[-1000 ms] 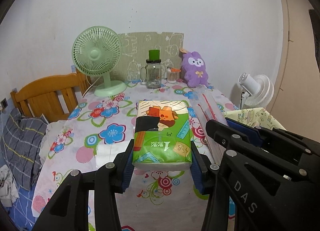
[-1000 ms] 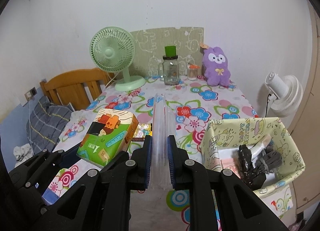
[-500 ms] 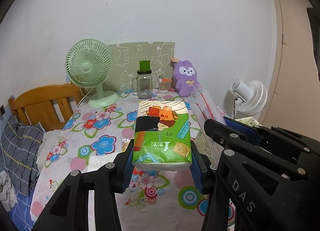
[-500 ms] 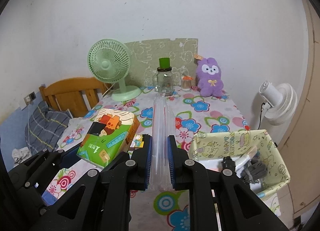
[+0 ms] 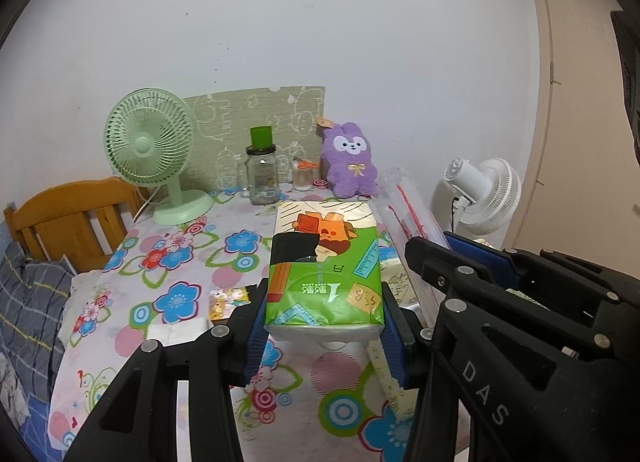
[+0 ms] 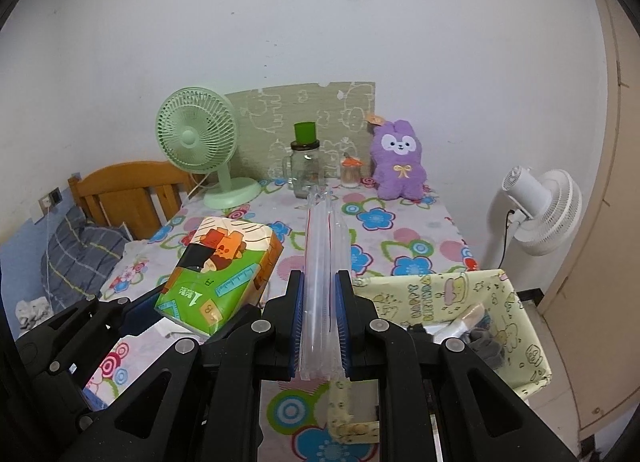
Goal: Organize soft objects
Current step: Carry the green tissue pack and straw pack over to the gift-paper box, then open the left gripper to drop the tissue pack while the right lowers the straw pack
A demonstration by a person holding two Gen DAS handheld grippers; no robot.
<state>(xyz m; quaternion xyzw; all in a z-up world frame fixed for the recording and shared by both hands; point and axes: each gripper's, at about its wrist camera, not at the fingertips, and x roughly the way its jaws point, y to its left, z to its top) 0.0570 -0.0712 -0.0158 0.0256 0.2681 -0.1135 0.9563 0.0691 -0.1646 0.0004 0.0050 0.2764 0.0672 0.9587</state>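
A green and cream tissue pack (image 5: 325,266) with a cartoon print hangs above the floral tablecloth, and my left gripper (image 5: 325,326) is shut on its near end. The same tissue pack (image 6: 218,274) shows at the left of the right wrist view. My right gripper (image 6: 319,326) is shut on a clear zip bag (image 6: 320,262) with a red seal line, held edge-on and pointing away from me. The zip bag (image 5: 404,214) also shows just right of the tissue pack. A purple plush rabbit (image 6: 398,160) sits at the table's far end.
A yellow fabric basket (image 6: 516,302) with dark items stands at the right. At the back are a green desk fan (image 5: 154,154), a glass jar with a green lid (image 5: 262,174) and a small toothpick jar (image 5: 306,176). A white fan (image 6: 540,210) stands off the table's right; a wooden headboard (image 5: 80,214) lies left.
Both grippers have risen and drawn back from the table's far end with the tissue pack and the zip bag; the table looks smaller and lower, and more of the basket shows.
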